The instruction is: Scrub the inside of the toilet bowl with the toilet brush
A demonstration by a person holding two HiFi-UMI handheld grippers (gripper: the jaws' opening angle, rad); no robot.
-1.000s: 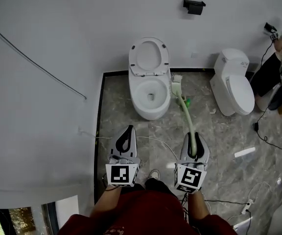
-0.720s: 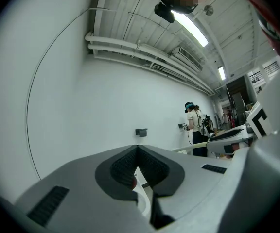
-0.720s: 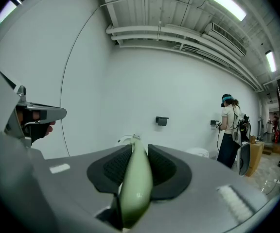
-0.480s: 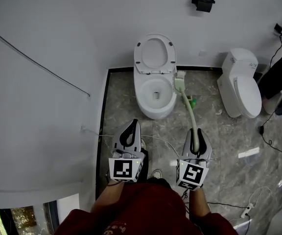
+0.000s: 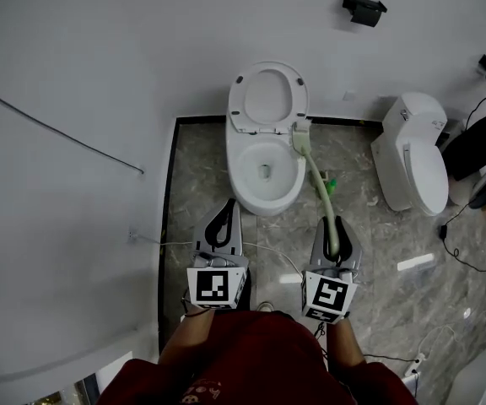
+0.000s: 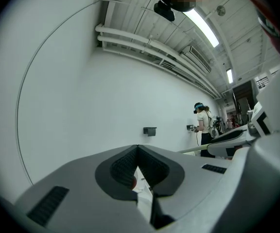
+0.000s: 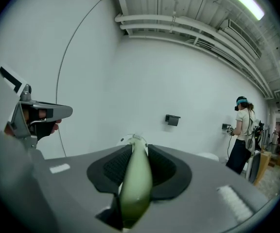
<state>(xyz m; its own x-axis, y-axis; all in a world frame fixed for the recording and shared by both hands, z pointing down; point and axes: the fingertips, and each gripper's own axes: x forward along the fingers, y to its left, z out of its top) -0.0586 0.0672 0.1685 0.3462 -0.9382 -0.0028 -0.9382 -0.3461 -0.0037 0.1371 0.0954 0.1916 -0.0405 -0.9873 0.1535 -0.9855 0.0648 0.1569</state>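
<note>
A white toilet (image 5: 264,163) stands against the wall with its lid raised and its bowl (image 5: 264,169) open. My right gripper (image 5: 334,236) is shut on the pale green handle of the toilet brush (image 5: 320,194), whose white head (image 5: 300,138) rests over the bowl's right rim. In the right gripper view the green handle (image 7: 135,178) runs out between the jaws. My left gripper (image 5: 220,226) hangs shut and empty in front of the bowl, a little to its left; in the left gripper view (image 6: 137,159) its pads meet.
A second white toilet (image 5: 416,163) with closed lid stands to the right. A green object (image 5: 331,183) lies on the marble floor beside the brush handle. Cables (image 5: 458,251) trail across the floor at right. A black holder (image 5: 363,8) is mounted on the wall. Another person (image 7: 242,135) stands far right.
The brush head has moved left from beside the toilet to over the bowl's right rim. Both grippers stayed low in front of the bowl.
</note>
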